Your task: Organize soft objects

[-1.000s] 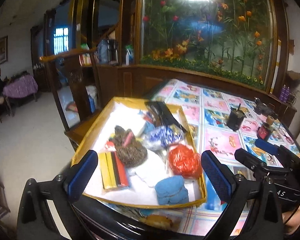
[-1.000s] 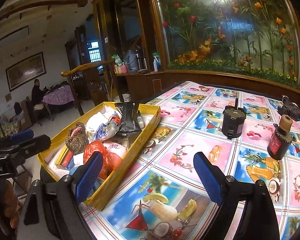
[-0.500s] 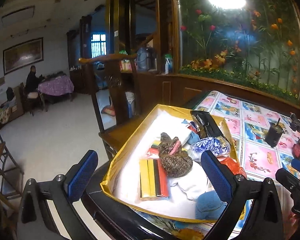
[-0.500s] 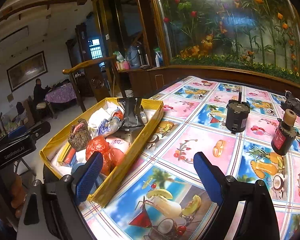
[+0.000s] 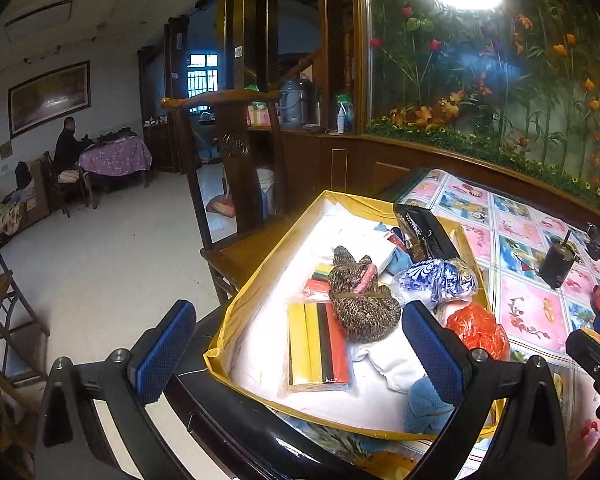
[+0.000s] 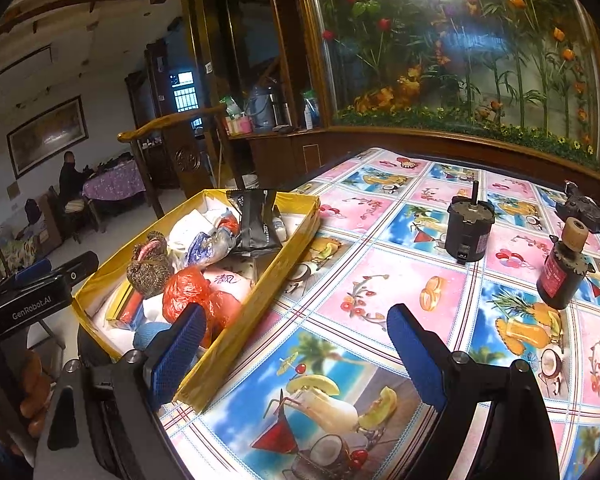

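A yellow box point(image 5: 256, 280) point(image 6: 284, 260) sits at the table's left edge. It holds a brown knitted toy point(image 5: 360, 300) point(image 6: 150, 264), a red plastic bag point(image 5: 476, 328) point(image 6: 192, 292), a blue-white bag point(image 5: 436, 280), a blue sponge point(image 5: 424, 404), a striped packet point(image 5: 316, 348), white cloths and a black pouch point(image 6: 256, 220). My left gripper point(image 5: 296, 356) is open and empty above the box's near left corner. My right gripper point(image 6: 296, 356) is open and empty above the tablecloth, right of the box.
Two dark motors point(image 6: 468, 232) point(image 6: 560, 276) stand on the fruit-print tablecloth point(image 6: 380, 288) at right. A wooden chair point(image 5: 236, 200) stands beside the table at left. A flower-painted panel point(image 5: 480, 80) backs the table. A seated person point(image 5: 66, 144) is far off left.
My left gripper has swung left, so the box has shifted right in its view and more floor shows. My right gripper has barely moved.
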A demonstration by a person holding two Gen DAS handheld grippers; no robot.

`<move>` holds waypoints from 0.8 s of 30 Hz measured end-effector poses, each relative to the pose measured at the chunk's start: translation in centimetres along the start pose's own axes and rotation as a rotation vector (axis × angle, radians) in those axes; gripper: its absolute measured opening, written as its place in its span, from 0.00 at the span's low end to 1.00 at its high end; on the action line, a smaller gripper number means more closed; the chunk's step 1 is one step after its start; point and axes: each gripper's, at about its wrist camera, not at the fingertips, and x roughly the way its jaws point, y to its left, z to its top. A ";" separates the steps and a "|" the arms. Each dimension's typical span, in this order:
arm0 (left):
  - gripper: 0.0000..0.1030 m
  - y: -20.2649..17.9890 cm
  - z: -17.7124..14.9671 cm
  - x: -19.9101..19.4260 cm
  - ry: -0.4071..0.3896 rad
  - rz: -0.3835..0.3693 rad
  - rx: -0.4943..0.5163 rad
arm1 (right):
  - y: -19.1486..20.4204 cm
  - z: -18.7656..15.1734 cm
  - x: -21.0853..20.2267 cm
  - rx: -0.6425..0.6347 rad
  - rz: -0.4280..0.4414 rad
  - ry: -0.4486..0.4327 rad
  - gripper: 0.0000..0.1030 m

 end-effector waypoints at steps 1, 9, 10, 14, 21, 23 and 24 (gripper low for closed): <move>1.00 0.0 -0.1 0.0 0.002 0.004 0.001 | 0.0 0.0 0.0 0.002 0.001 0.000 0.92; 1.00 0.0 -0.1 -0.2 -0.001 0.015 0.007 | -0.1 0.0 -0.1 0.000 0.002 -0.004 0.92; 1.00 0.0 -0.2 -0.3 -0.002 0.016 0.010 | 0.0 0.0 -0.1 0.000 0.000 -0.004 0.92; 1.00 -0.1 -0.2 -0.5 -0.004 0.019 0.014 | 0.0 -0.1 -0.2 -0.001 -0.001 -0.003 0.92; 1.00 -0.3 -0.1 -0.6 -0.002 0.016 0.031 | 0.1 -0.3 -0.5 0.001 -0.007 -0.009 0.92; 1.00 -0.3 0.0 -0.7 0.003 0.010 0.039 | 0.1 -0.3 -0.6 0.004 -0.008 -0.012 0.92; 1.00 -0.2 0.0 -0.7 0.009 0.002 0.040 | 0.1 -0.4 -0.7 0.005 -0.010 -0.012 0.92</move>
